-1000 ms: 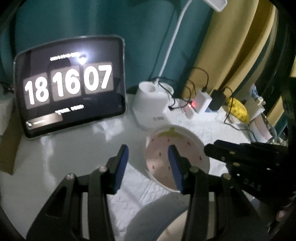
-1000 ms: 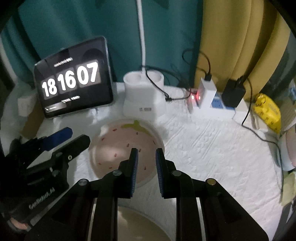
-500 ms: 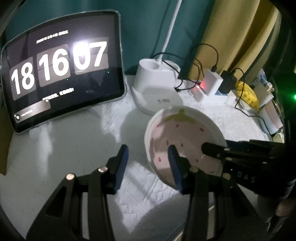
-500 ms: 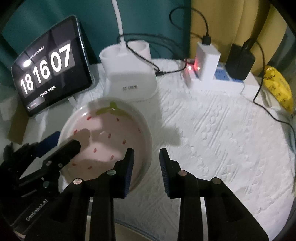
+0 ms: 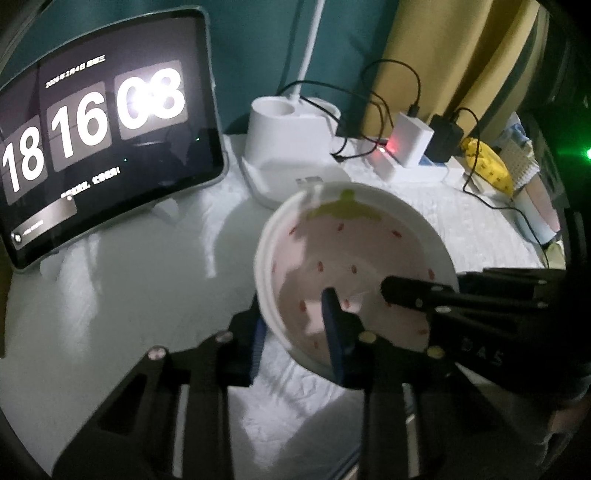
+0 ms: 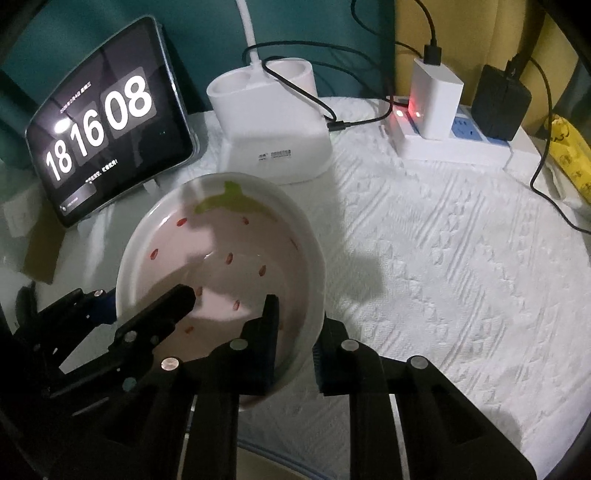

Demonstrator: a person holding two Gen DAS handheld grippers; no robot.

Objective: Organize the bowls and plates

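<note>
1. We see a teal curtain (image 6: 92,33) at the back and a yellow curtain (image 5: 454,48) at its right.
2. The table has a white textured cloth (image 6: 461,258).
3. The room is dim; a tablet (image 6: 110,114) screen glows.
</note>
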